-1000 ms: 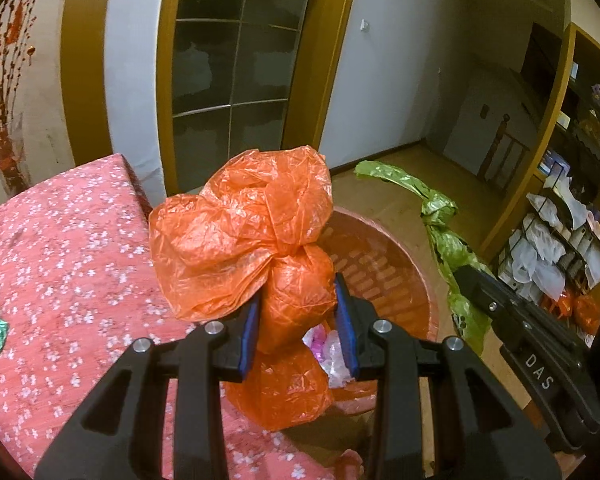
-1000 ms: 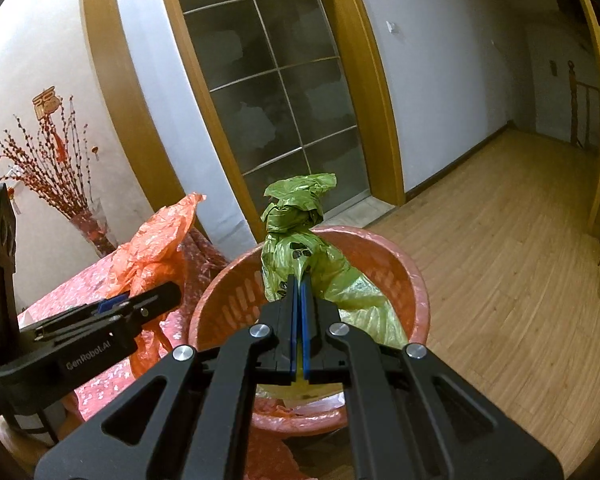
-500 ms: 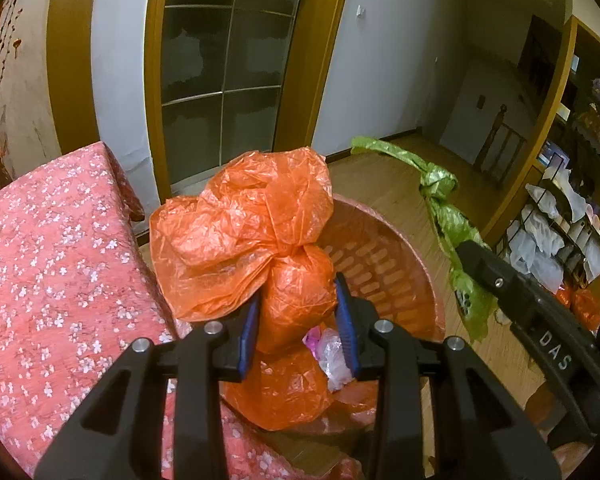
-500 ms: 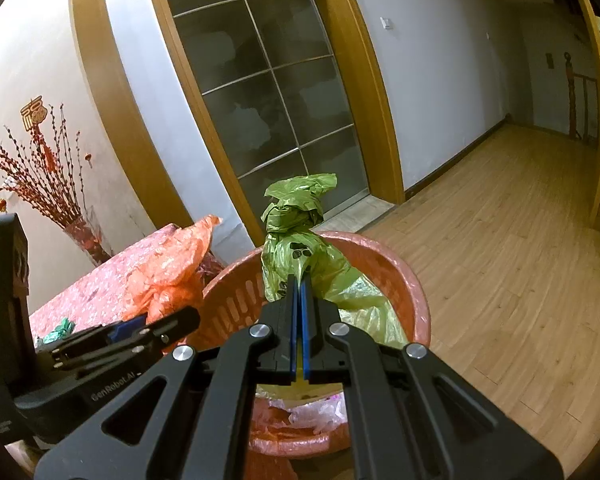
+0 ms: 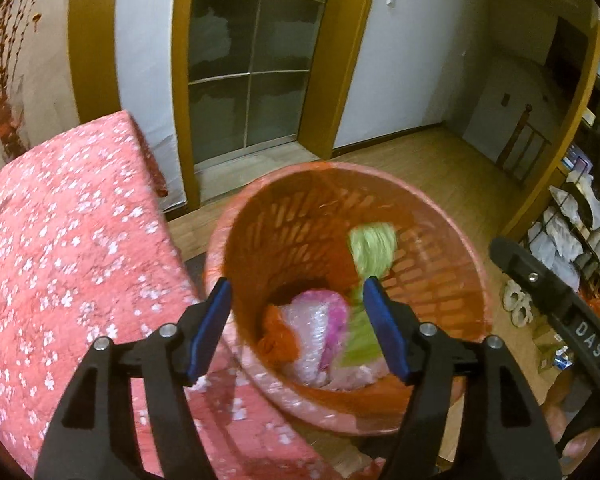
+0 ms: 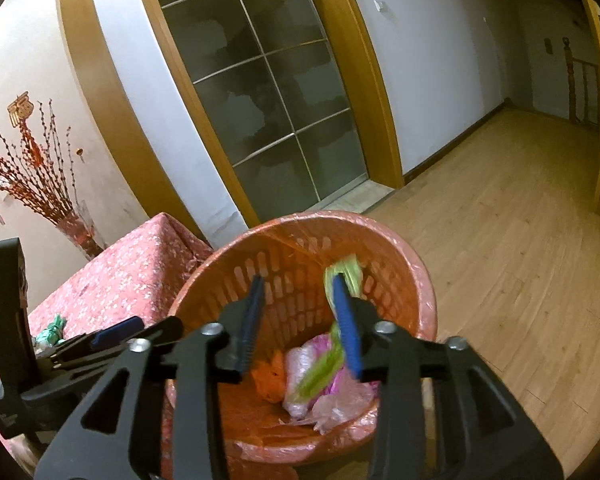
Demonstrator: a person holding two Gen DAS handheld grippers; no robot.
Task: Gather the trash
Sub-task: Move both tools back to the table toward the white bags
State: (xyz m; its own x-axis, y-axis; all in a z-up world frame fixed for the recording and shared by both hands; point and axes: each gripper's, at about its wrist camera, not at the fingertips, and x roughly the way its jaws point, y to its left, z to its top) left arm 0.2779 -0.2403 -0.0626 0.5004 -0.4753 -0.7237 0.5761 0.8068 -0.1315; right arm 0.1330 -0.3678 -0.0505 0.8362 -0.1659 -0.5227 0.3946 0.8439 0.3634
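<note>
An orange plastic trash basket (image 5: 440, 216) lined with a pink bag stands beside the table; it also shows in the right wrist view (image 6: 416, 264). My left gripper (image 5: 296, 320) is open and empty above its near rim. My right gripper (image 6: 300, 312) is open above the basket. A blurred green bag (image 6: 342, 280) falls past its right finger; it shows in the left wrist view too (image 5: 372, 252). An orange bag (image 5: 278, 338) (image 6: 270, 376) and pink-white plastic (image 5: 320, 332) lie at the bottom.
A table with a pink floral cloth (image 5: 60, 240) is on the left. A small green wrapper (image 6: 52, 328) lies on the cloth. A glass door (image 5: 252, 64), wood floor (image 6: 520, 220) and a cluttered shelf (image 5: 580, 208) surround the basket.
Both grippers opened. The orange bag dropped from the left gripper into the basket. The green bag left the right gripper and is falling in.
</note>
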